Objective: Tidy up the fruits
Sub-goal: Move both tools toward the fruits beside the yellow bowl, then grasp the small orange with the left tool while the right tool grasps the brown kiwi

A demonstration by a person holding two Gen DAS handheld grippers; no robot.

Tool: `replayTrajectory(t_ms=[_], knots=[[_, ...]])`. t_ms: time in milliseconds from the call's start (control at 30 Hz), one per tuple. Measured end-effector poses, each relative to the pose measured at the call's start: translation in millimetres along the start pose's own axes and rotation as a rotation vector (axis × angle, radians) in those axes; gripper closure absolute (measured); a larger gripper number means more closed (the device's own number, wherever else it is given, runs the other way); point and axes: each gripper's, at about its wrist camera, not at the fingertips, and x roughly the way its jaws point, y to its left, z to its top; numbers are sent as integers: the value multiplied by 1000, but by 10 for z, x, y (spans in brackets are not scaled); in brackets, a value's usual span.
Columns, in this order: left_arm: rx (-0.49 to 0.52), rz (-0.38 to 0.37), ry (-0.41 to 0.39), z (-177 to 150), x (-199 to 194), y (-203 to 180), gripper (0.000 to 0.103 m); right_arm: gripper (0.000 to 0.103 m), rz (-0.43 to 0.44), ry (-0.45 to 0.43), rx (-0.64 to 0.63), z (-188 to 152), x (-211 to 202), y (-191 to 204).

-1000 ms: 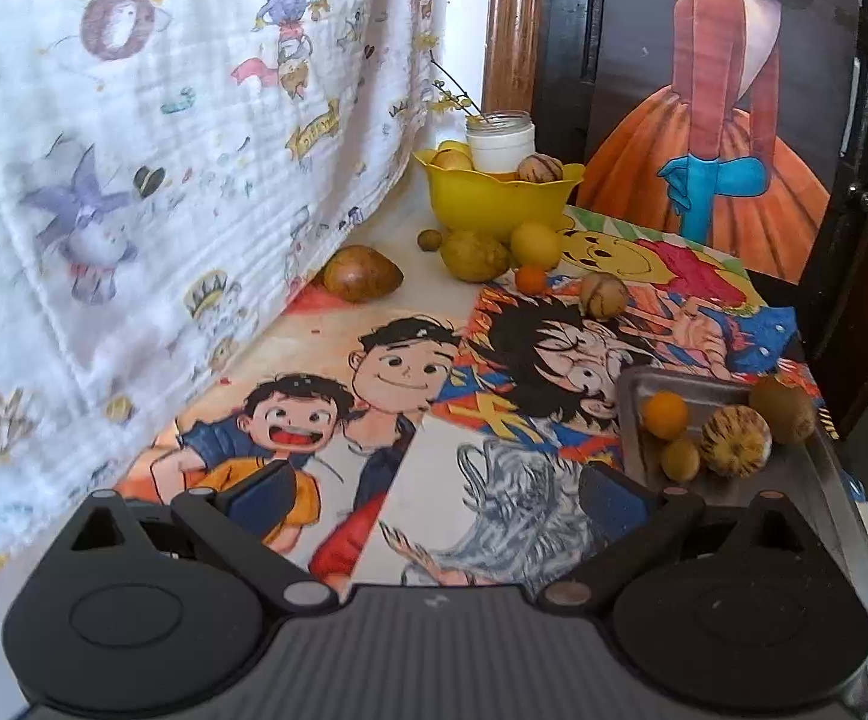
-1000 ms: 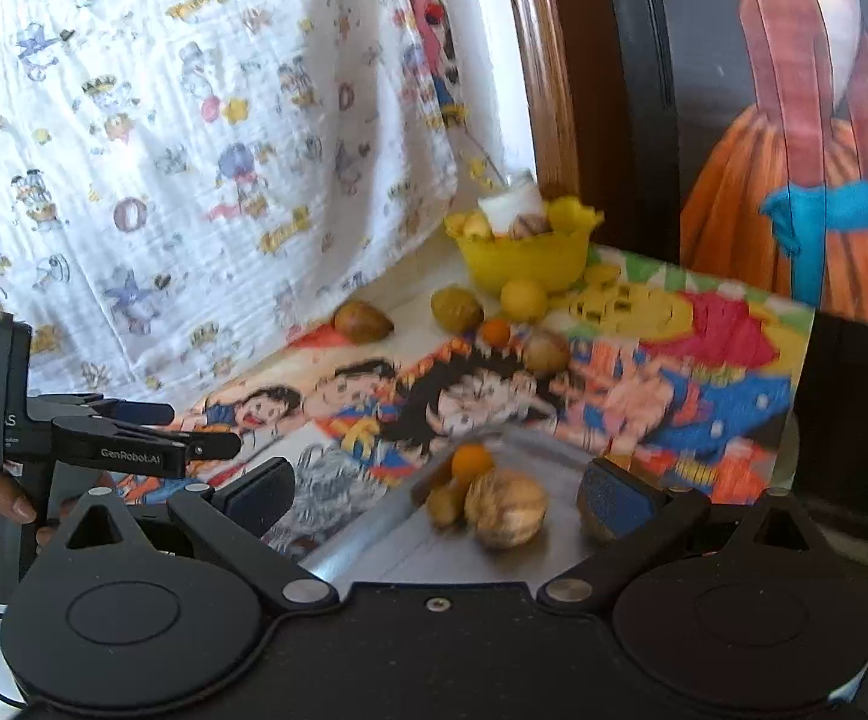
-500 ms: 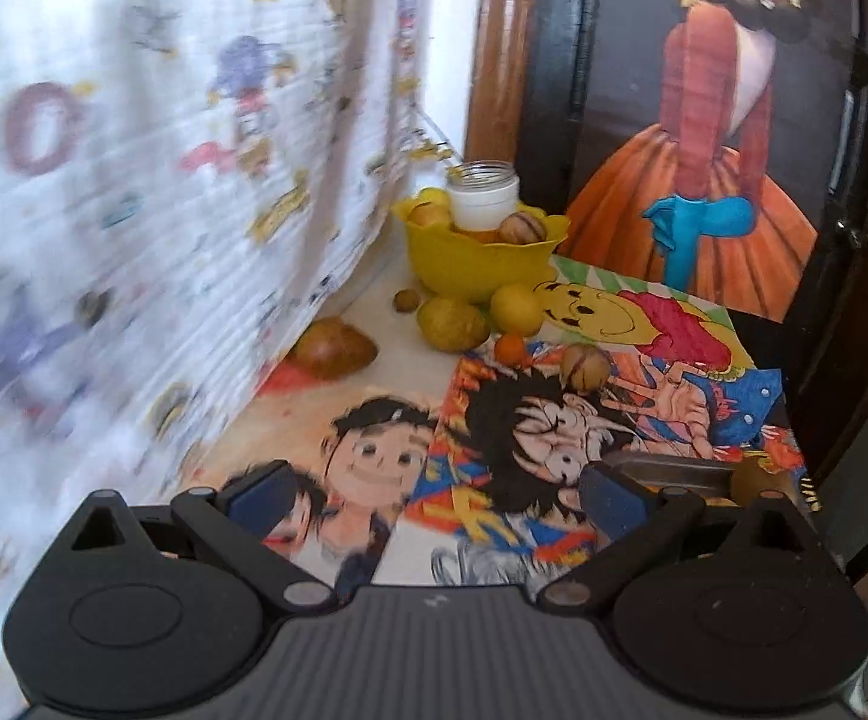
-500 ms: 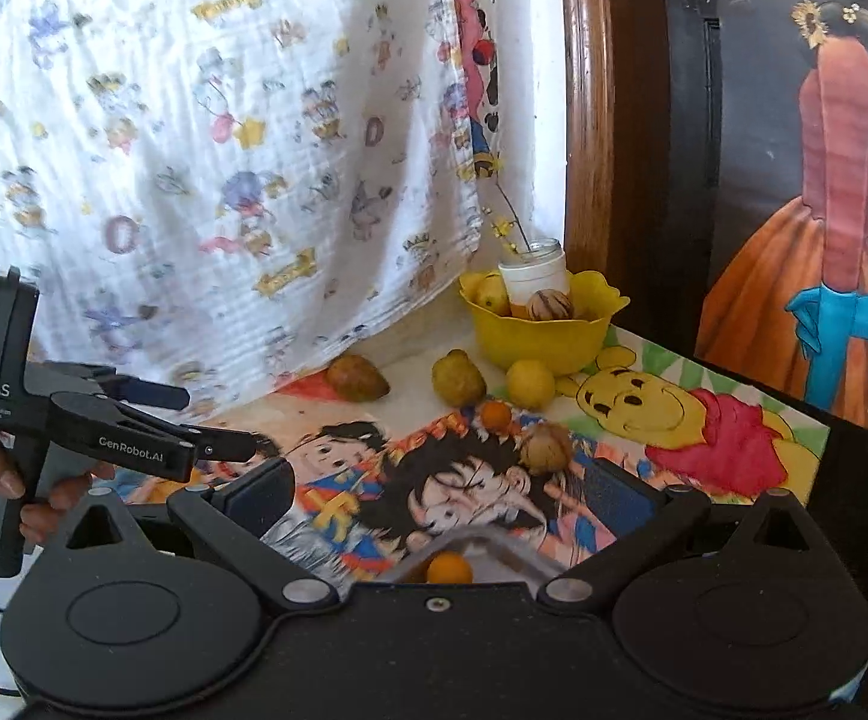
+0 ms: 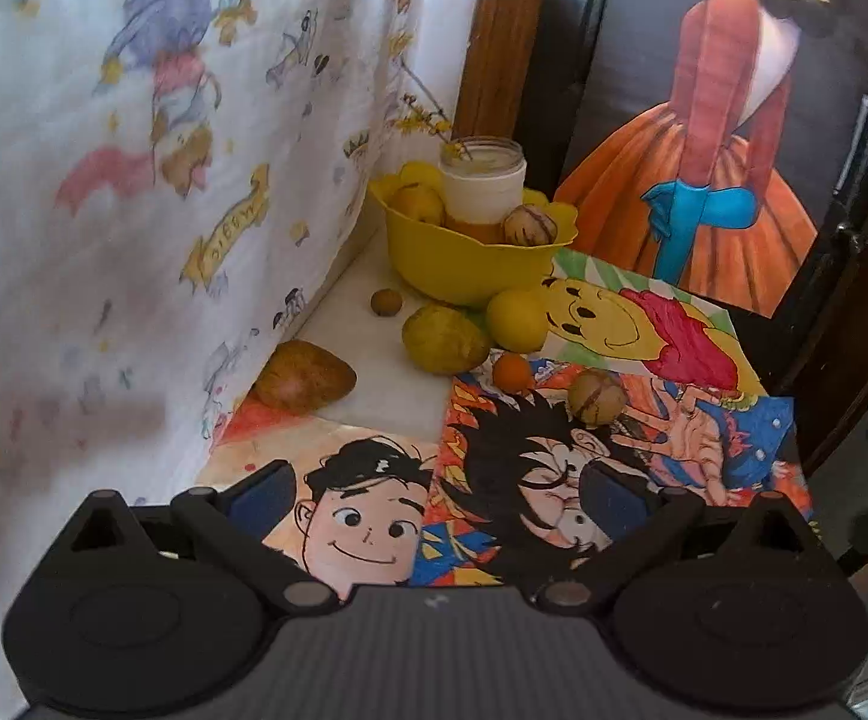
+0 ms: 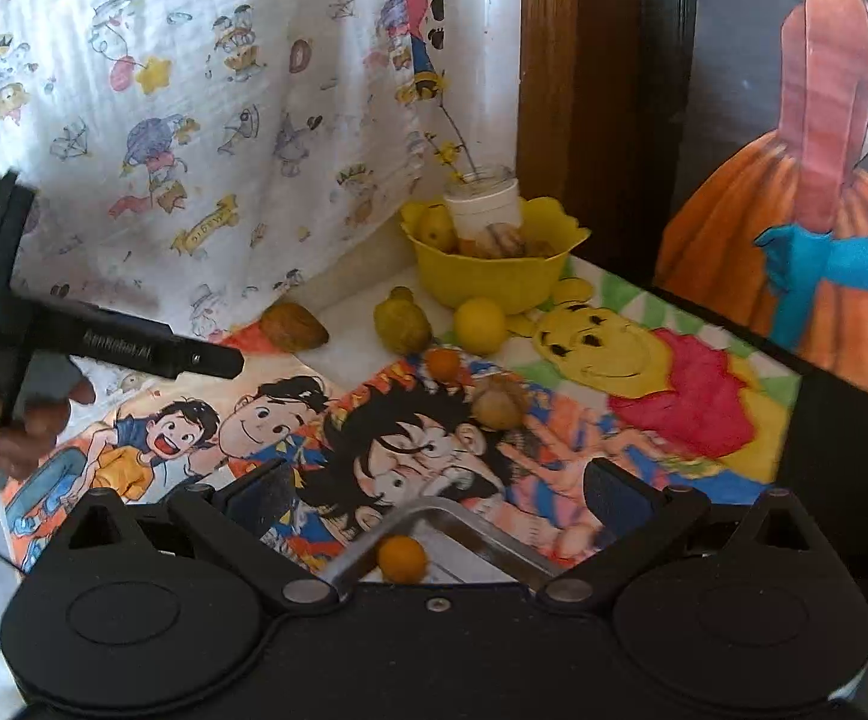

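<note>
A yellow bowl (image 5: 469,258) at the back holds fruit and a white jar (image 5: 481,186). Loose on the table in front lie a brown fruit (image 5: 305,383), a green-yellow pear (image 5: 442,339), a yellow lemon (image 5: 514,321), a small orange (image 5: 511,373), a tan striped fruit (image 5: 597,397) and a small brown nut (image 5: 386,302). My left gripper (image 5: 436,492) is open and empty, above the cartoon mat. My right gripper (image 6: 434,489) is open and empty over the metal tray's corner (image 6: 428,507), where a small orange (image 6: 401,558) lies.
A cartoon-print cloth (image 5: 134,180) hangs along the left. A wooden post (image 5: 499,36) and a dark painted panel (image 5: 733,120) stand behind. The left gripper's body and the hand holding it show in the right wrist view (image 6: 26,348). The table's right edge drops off.
Both grippers have moved forward toward the yellow bowl. The tray has slid out of the left view and mostly under the right gripper. Both stay open.
</note>
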Motion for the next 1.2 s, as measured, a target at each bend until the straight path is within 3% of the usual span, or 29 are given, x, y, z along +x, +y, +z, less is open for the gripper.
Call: replayTrajectory(t_ms=[267,500,767,1000,1200], knots=[[-40,-13,111,420,-177,-152,0,1,-42,91,67,397,-443,-40],[13,-13,136,776,-203,-287,0,1,-76,72,-149,769,-396,-82],[-27,-1,214,851,206,-376,0,1,-24,97,-360,824,186,-242],[-141,34,258,827,745,-392,1,1,51,157,-384,693,965,-413],[-238,30,276,736,1301,-408,1,9,83,218,-412,454,1673,-487]])
